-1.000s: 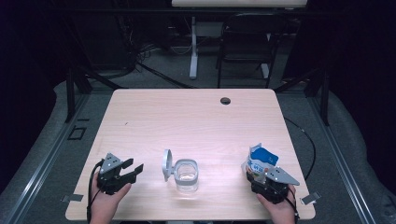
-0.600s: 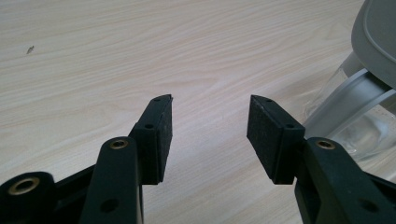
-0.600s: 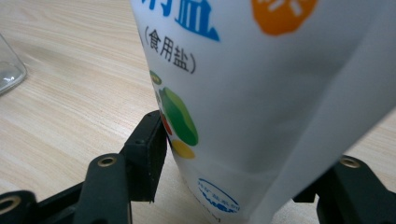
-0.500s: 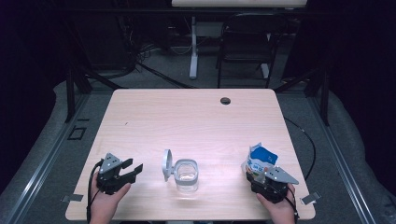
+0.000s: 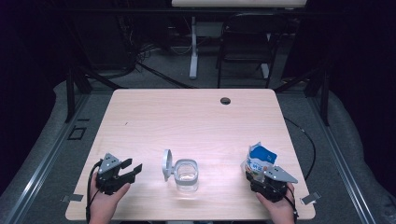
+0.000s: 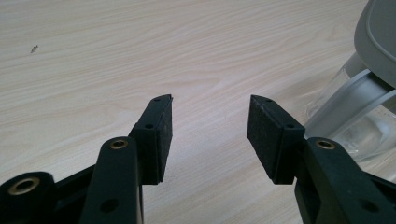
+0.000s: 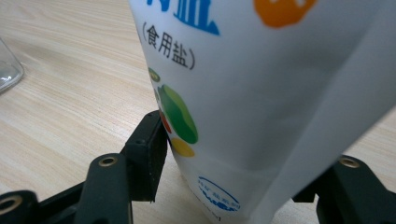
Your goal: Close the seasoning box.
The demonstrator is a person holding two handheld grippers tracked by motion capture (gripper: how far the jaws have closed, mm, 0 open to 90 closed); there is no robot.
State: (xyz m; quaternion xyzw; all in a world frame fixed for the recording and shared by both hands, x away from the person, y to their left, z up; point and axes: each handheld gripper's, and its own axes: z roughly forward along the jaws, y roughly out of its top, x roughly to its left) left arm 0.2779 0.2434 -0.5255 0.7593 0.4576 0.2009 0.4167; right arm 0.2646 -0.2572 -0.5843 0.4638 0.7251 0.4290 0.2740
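A clear glass jar (image 5: 186, 175) stands near the table's front edge, its grey hinged lid (image 5: 167, 164) flipped open to the left. My left gripper (image 5: 131, 167) rests to the jar's left, open and holding nothing. In the left gripper view the open gripper (image 6: 210, 105) points over bare wood, with the jar (image 6: 355, 116) and the lid (image 6: 378, 37) at the right edge. A white and blue salt bag (image 5: 259, 161) stands upright at the front right with my right gripper (image 5: 259, 176) shut on its lower part. In the right gripper view the salt bag (image 7: 261, 93) sits in the gripper (image 7: 233, 154) and hides the right jaw.
The light wooden table (image 5: 196, 121) has a dark cable hole (image 5: 225, 101) near its far edge. A black chair (image 5: 245, 46) and a desk leg (image 5: 193, 51) stand beyond the table. A cable (image 5: 308, 140) runs along the floor at the right.
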